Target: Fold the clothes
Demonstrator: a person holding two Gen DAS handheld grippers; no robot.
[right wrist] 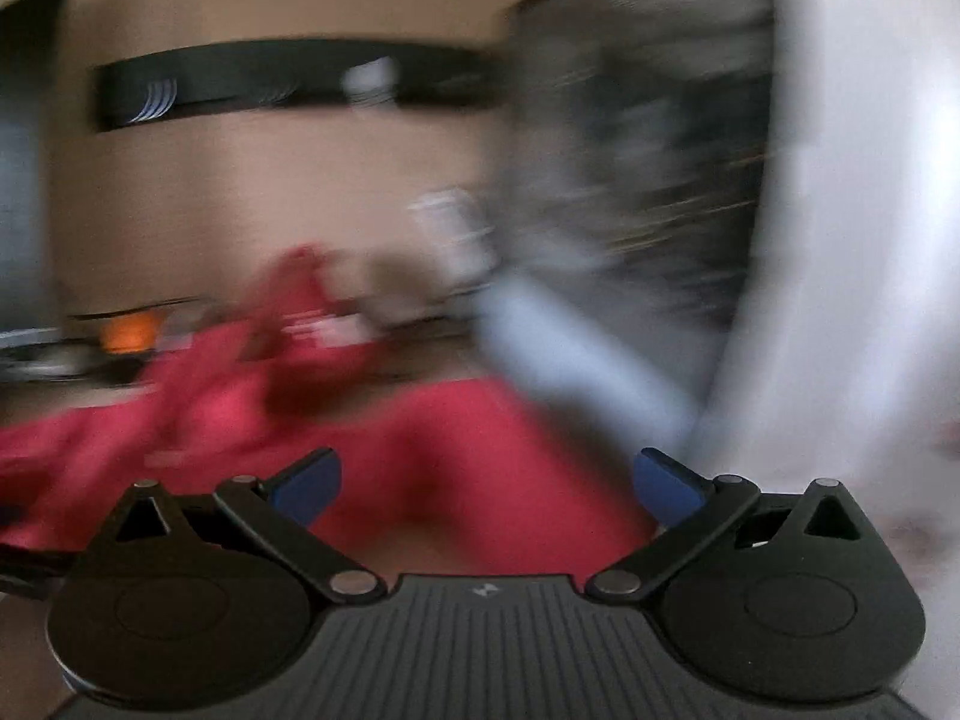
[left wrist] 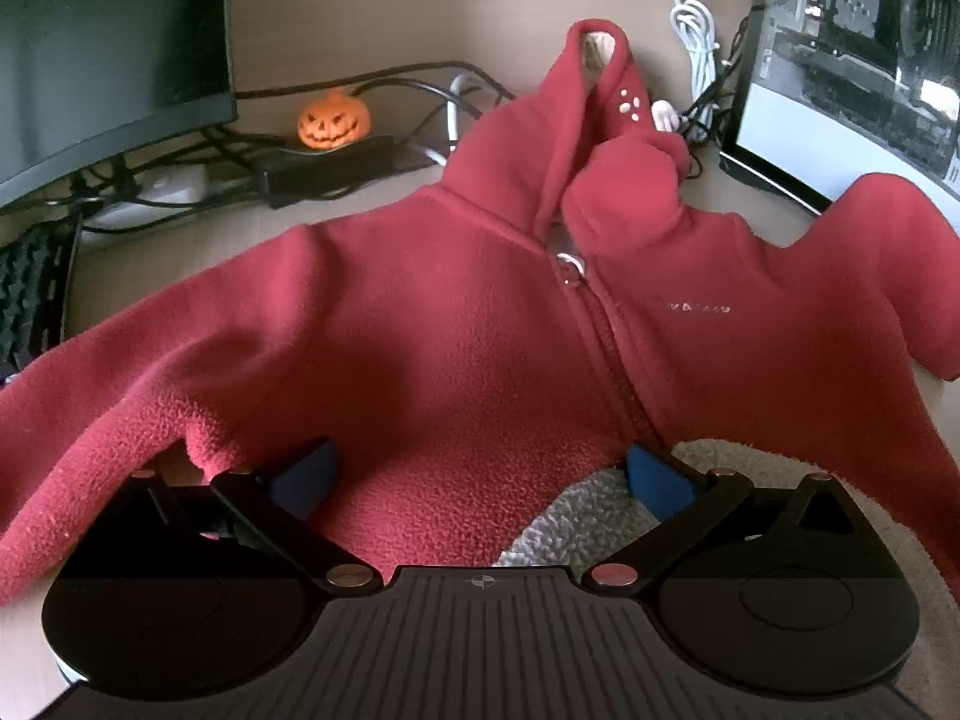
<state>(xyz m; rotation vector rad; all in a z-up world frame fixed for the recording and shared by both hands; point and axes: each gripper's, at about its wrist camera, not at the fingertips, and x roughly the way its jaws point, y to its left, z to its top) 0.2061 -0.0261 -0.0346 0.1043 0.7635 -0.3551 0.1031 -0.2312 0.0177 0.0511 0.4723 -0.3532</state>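
A small red fleece hooded jacket (left wrist: 432,324) lies front up on the desk, zip closed, both sleeves spread out and the hood crumpled toward the back. Its bottom hem is turned up, showing pale fuzzy lining (left wrist: 588,516). My left gripper (left wrist: 480,480) stands open over that hem, with blue pads on either side of the red fabric. The right wrist view is heavily blurred. In it the jacket (right wrist: 444,468) is a red smear below and ahead of my right gripper (right wrist: 486,486), which is open with nothing between its fingers.
A dark monitor (left wrist: 108,48) stands at the back left and a lit one (left wrist: 858,72) at the back right. An orange pumpkin toy (left wrist: 333,120), black cables and a white cable (left wrist: 699,42) crowd the back edge. A keyboard (left wrist: 30,294) lies at far left.
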